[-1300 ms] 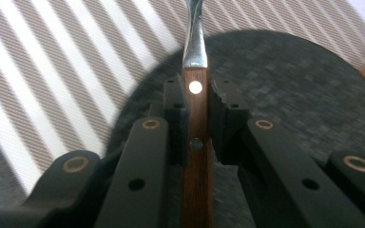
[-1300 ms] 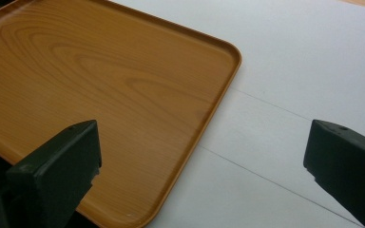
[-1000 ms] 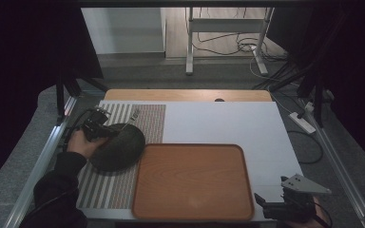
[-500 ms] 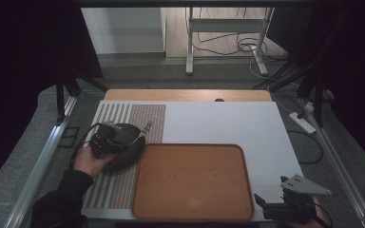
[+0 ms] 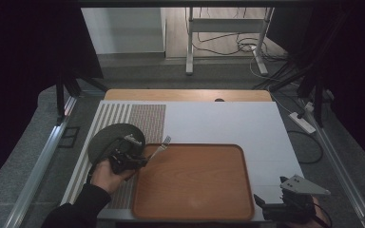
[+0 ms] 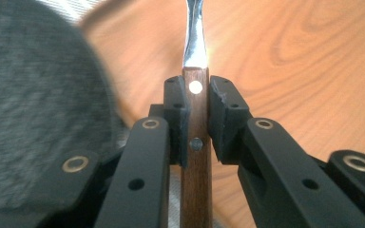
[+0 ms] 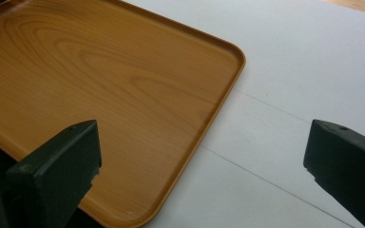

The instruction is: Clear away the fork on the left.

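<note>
Gripping a wooden-handled fork [image 6: 196, 142], left gripper [image 6: 197, 114] fingers closed.

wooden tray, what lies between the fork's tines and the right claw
Bare tray floor. In the high view the fork held by the left claw reaches over the wooden tray at its far left corner, and nothing lies on the tray towards the open right claw.

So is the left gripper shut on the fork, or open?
Shut. In the left gripper view both pads press the wooden handle of the fork, held by the left gripper.
</note>
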The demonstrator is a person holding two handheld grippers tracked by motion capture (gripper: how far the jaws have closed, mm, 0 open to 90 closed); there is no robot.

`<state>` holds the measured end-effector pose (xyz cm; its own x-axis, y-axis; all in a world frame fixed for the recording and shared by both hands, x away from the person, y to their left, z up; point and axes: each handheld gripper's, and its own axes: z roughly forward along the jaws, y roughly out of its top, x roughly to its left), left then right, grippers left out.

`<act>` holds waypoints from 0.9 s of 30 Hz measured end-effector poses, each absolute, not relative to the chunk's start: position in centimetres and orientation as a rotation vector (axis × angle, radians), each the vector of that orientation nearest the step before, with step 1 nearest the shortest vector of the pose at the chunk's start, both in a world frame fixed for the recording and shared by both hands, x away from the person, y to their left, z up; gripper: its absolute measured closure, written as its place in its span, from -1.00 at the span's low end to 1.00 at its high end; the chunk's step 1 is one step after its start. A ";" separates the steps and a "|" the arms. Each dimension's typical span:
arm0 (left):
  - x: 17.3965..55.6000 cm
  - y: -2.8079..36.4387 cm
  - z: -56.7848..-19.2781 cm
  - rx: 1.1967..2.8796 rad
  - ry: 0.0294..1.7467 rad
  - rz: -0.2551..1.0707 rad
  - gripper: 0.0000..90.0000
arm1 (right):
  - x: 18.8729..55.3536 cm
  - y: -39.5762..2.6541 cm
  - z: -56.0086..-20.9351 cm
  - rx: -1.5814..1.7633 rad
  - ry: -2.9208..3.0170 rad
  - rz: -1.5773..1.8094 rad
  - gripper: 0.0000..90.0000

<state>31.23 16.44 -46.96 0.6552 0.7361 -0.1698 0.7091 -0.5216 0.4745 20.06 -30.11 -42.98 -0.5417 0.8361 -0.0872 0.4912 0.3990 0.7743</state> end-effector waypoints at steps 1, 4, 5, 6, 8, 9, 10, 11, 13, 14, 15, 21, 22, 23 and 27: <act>31.1 16.0 -47.1 2.363 1.121 0.066 0.73 | 20.0 -30.1 -43.0 1.133 2.194 0.983 -1.00; 30.5 14.8 -47.5 2.366 1.117 0.056 0.73 | 20.0 -30.1 -43.0 1.134 2.194 0.983 -1.00; 30.4 14.4 -47.6 2.373 1.113 0.048 0.73 | 20.0 -30.1 -43.0 1.133 2.195 0.983 -1.00; 30.2 14.0 -47.8 2.378 1.110 0.047 0.73 | 20.0 -30.1 -43.0 1.133 2.194 0.984 -1.00; 29.9 13.3 -48.3 2.394 1.109 0.032 0.72 | 20.0 -30.1 -43.0 1.133 2.194 0.984 -1.00; 29.8 13.0 -48.5 2.398 1.106 0.027 0.72 | 20.0 -30.1 -43.0 1.132 2.194 0.985 -1.00; 29.6 12.7 -48.7 2.414 1.097 0.013 0.72 | 20.0 -30.1 -43.0 1.131 2.194 0.986 -1.00; 29.3 12.3 -48.9 2.421 1.096 0.004 0.72 | 20.0 -30.1 -43.0 1.131 2.194 0.986 -1.00; 28.9 11.7 -49.5 2.447 1.085 -0.016 0.72 | 20.0 -30.1 -43.0 1.130 2.193 0.989 -1.00; 28.6 11.4 -49.7 2.457 1.083 -0.018 0.72 | 20.0 -30.1 -43.0 1.132 2.190 0.991 -1.00; 28.4 11.2 -49.9 2.468 1.080 -0.019 0.72 | 20.0 -30.1 -43.0 1.132 2.190 0.991 -1.00; 28.7 11.2 -49.7 2.432 1.042 -0.040 0.61 | 20.0 -30.2 -43.0 1.130 2.192 0.993 -1.00; 28.8 11.2 -49.5 2.417 1.034 -0.042 0.56 | 20.0 -30.1 -43.0 1.130 2.195 0.990 -1.00; 29.0 11.0 -49.3 2.408 1.020 -0.044 0.59 | 20.0 -30.1 -43.0 1.131 2.195 0.986 -1.00; 29.8 9.8 -49.0 2.415 0.952 -0.048 0.97 | 20.0 -30.1 -43.0 1.126 2.197 0.986 -1.00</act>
